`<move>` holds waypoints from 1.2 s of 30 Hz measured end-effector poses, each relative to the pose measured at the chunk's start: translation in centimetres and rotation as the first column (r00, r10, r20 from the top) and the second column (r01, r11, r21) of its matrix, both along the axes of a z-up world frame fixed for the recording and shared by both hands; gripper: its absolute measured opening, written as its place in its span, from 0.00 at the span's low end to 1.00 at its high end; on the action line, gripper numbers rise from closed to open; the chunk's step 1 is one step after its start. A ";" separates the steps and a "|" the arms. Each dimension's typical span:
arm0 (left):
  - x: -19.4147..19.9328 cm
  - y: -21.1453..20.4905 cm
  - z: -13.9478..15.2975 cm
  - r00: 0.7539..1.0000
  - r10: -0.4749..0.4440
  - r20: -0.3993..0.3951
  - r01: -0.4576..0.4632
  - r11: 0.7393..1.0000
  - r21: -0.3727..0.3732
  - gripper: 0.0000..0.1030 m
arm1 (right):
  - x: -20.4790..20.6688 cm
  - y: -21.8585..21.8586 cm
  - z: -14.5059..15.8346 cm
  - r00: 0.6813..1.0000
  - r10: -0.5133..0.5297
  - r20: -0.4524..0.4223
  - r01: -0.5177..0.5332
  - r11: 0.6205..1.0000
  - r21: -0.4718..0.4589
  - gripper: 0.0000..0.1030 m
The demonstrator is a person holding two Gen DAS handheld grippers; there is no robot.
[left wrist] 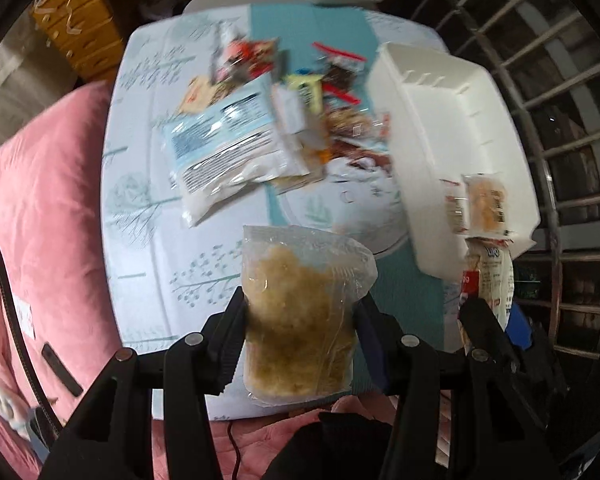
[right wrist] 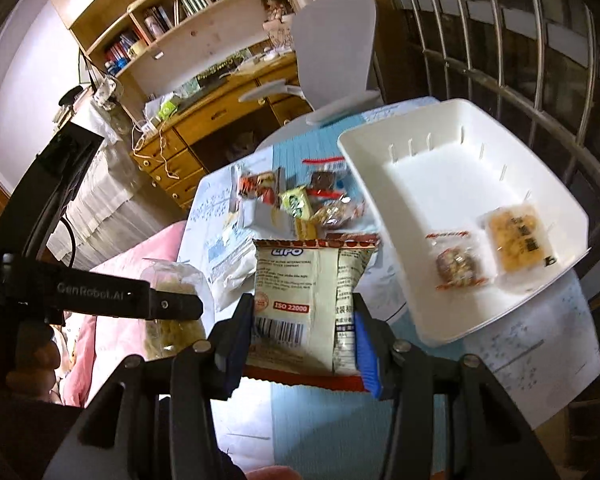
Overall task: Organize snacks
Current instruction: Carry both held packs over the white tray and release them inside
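Note:
My left gripper point(left wrist: 300, 320) is shut on a clear bag of yellow crumbly snack point(left wrist: 300, 304), held above the near table edge; the bag also shows in the right wrist view point(right wrist: 172, 312). My right gripper point(right wrist: 304, 320) is shut on a cream LiPO snack packet point(right wrist: 308, 292), also visible in the left wrist view point(left wrist: 488, 280), just left of the white tray point(right wrist: 380, 160). The tray point(left wrist: 400, 80) holds a yellow cracker pack point(right wrist: 520, 240) and a brown snack pack point(right wrist: 458, 266). A pile of mixed snack packets point(left wrist: 260, 100) lies on the table beyond, also seen in the right wrist view point(right wrist: 300, 200).
The table has a pale tree-print cloth point(left wrist: 148, 200). A pink cushion point(left wrist: 40, 220) lies at its left. A white chair point(right wrist: 332, 40) and a wooden desk point(right wrist: 220, 112) stand behind. A metal window grille point(left wrist: 540, 60) runs along the right.

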State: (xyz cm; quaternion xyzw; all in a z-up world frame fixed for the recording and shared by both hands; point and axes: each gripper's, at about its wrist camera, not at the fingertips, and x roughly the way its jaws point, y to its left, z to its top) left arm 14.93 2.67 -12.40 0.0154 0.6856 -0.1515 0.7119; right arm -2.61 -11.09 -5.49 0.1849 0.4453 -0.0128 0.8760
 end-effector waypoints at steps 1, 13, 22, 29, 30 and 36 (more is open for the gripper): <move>-0.3 -0.7 0.3 1.000 -0.011 0.017 0.011 1.000 -0.004 0.49 | -0.3 -0.6 0.4 1.000 0.007 0.015 -0.007 1.000 -0.003 0.45; -2.0 -9.2 3.4 0.996 0.015 0.092 -0.008 0.997 -0.072 0.49 | -0.1 -9.2 3.0 0.993 0.102 0.050 -0.101 0.994 -0.034 0.45; -3.2 -15.6 4.6 0.986 0.057 0.158 -0.038 0.992 -0.123 0.49 | 0.8 -15.5 3.6 0.981 0.189 0.055 -0.183 0.979 -0.088 0.45; -3.5 -18.2 4.5 0.975 0.138 0.171 -0.110 0.980 -0.167 0.49 | 1.2 -19.0 3.9 0.969 0.240 0.049 -0.231 0.962 -0.144 0.45; -3.5 -18.6 4.5 0.974 0.148 0.172 -0.118 0.978 -0.171 0.49 | 1.3 -19.4 3.9 0.968 0.246 0.047 -0.237 0.960 -0.150 0.45; -3.3 -20.3 3.9 0.974 0.165 0.155 -0.141 0.977 -0.158 0.73 | 1.5 -21.0 3.1 0.968 0.249 0.011 -0.244 0.954 -0.177 0.49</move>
